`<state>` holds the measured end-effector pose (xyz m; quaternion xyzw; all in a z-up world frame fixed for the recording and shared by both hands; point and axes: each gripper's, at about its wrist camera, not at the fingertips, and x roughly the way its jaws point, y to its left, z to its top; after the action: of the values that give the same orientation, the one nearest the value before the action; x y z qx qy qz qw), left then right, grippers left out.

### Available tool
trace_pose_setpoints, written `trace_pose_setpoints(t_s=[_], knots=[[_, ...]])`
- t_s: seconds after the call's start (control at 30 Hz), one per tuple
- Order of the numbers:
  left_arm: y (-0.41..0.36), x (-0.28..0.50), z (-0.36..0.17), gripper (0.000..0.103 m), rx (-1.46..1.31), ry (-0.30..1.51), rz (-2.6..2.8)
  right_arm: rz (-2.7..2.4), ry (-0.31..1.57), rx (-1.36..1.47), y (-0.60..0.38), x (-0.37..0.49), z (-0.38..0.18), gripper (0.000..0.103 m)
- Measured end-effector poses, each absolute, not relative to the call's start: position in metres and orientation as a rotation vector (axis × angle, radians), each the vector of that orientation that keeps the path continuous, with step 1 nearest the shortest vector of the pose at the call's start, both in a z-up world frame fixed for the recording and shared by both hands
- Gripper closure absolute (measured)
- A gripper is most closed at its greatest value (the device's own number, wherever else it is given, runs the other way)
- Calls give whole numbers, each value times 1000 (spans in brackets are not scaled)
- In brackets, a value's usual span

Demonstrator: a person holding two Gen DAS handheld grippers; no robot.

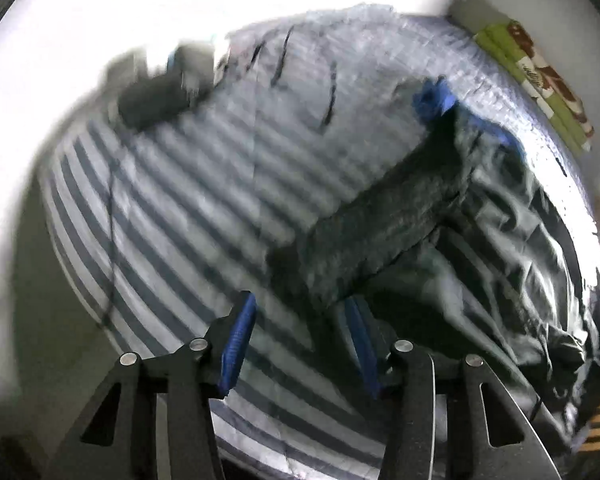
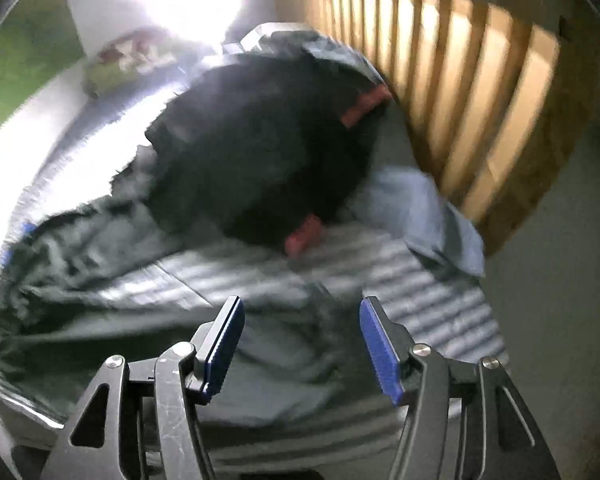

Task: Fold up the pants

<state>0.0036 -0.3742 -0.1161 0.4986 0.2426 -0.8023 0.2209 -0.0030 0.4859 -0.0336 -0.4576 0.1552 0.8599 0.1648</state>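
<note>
The dark grey pants (image 1: pixel 380 216) lie crumpled across a striped bed sheet (image 1: pixel 172 200), one narrow end reaching toward the middle and the bulk bunched at the right. My left gripper (image 1: pixel 302 320) hovers open just short of that narrow end, with only striped sheet between its blue pads (image 1: pixel 238 344). In the right wrist view the pants (image 2: pixel 284 360) spread under my right gripper (image 2: pixel 302 320). It stands open above the cloth, and its blue pads (image 2: pixel 380 340) press on nothing. Both views are blurred.
A black garment with red cuffs (image 2: pixel 268 140) lies beyond the pants, with a folded light blue cloth (image 2: pixel 416 208) beside it. A wooden slatted bed end (image 2: pixel 460 80) stands at the right. A green patterned item (image 1: pixel 540 80) lies by the wall. A dark blurred object (image 1: pixel 156 96) sits at the far left.
</note>
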Motion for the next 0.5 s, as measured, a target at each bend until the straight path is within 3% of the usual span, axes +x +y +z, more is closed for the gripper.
trace_pose_setpoints(t_s=[0.1, 0.27, 0.5], knots=[[-361, -10, -89, 45, 1317, 736, -2301, 2536, 466, -1222, 486, -23, -10, 39], [-291, -69, -56, 44, 1380, 708, -2530, 2600, 430, -1206, 481, -78, 2, 38], [-167, -171, -46, 44, 1581, 550, -2731, 2620, 362, -1533, 457, -184, -48, 40]])
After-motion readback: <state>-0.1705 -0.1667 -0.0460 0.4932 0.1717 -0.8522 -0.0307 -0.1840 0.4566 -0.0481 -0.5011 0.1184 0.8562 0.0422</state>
